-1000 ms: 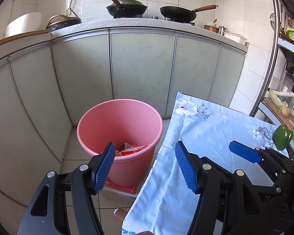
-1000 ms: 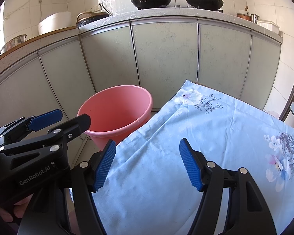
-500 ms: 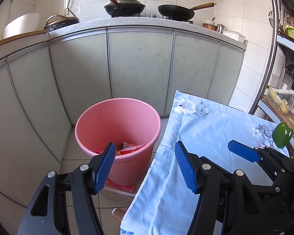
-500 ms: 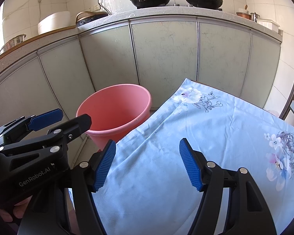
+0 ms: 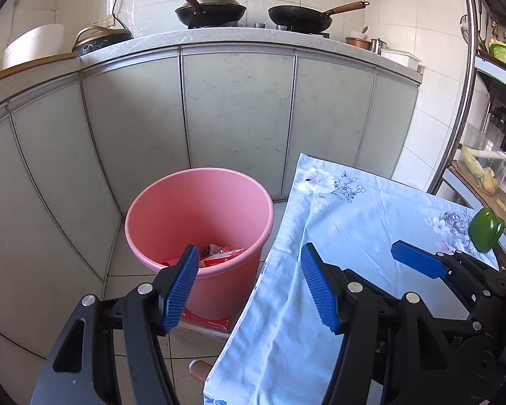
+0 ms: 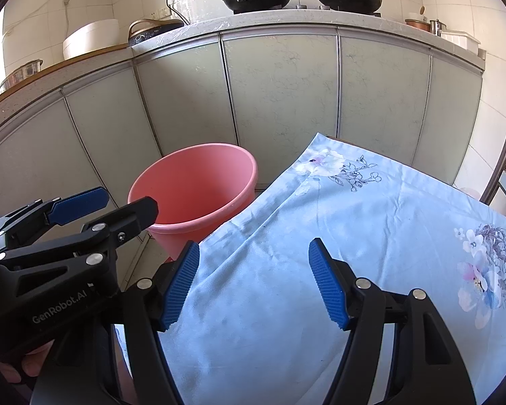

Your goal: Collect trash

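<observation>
Left wrist view: pink bucket [image 5: 199, 222] on the floor, left of the blue floral cloth [image 5: 337, 236], red wrappers [image 5: 219, 253] at its bottom, probably snack packets. Left gripper [image 5: 249, 283] spread wide, empty, its left pad overlapping the bucket's near rim. Right gripper [image 6: 253, 283] likewise wide apart, nothing held, hovering over the cloth. Read "GenRobot.AI" on the left gripper's body in the right wrist view. Green pepper [image 5: 485, 229] at far right.
</observation>
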Motion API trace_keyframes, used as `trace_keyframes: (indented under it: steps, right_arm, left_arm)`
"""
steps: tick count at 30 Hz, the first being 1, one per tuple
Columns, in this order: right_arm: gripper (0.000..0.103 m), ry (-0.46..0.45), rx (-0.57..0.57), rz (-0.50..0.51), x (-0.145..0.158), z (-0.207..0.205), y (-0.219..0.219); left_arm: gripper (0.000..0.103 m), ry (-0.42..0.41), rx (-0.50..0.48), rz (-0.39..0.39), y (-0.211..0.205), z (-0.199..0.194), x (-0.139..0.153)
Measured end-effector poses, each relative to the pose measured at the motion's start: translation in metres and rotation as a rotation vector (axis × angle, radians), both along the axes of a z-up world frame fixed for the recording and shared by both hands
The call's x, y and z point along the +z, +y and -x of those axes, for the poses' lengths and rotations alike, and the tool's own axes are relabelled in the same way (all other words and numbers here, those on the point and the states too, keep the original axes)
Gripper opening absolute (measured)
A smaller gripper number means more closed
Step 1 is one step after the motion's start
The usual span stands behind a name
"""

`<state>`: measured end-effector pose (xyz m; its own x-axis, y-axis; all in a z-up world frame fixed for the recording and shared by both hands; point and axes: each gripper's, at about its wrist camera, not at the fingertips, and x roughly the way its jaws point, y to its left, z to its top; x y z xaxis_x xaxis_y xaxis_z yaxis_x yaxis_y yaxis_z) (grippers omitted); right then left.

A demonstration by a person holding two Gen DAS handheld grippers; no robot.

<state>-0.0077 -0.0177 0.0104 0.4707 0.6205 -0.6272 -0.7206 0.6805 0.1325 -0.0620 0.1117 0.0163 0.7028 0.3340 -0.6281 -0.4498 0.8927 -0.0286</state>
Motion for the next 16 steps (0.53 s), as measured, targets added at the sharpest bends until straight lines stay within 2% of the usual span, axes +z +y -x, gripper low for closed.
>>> trace_keyframes:
  steps: [16]
  right_arm:
    - [0.068,0.009,-0.009,0.002,-0.0026,-0.0039,-0.0024]
  left_arm:
    - [0.062,0.009,-0.004,-0.004,0.0006,-0.0028,-0.0026]
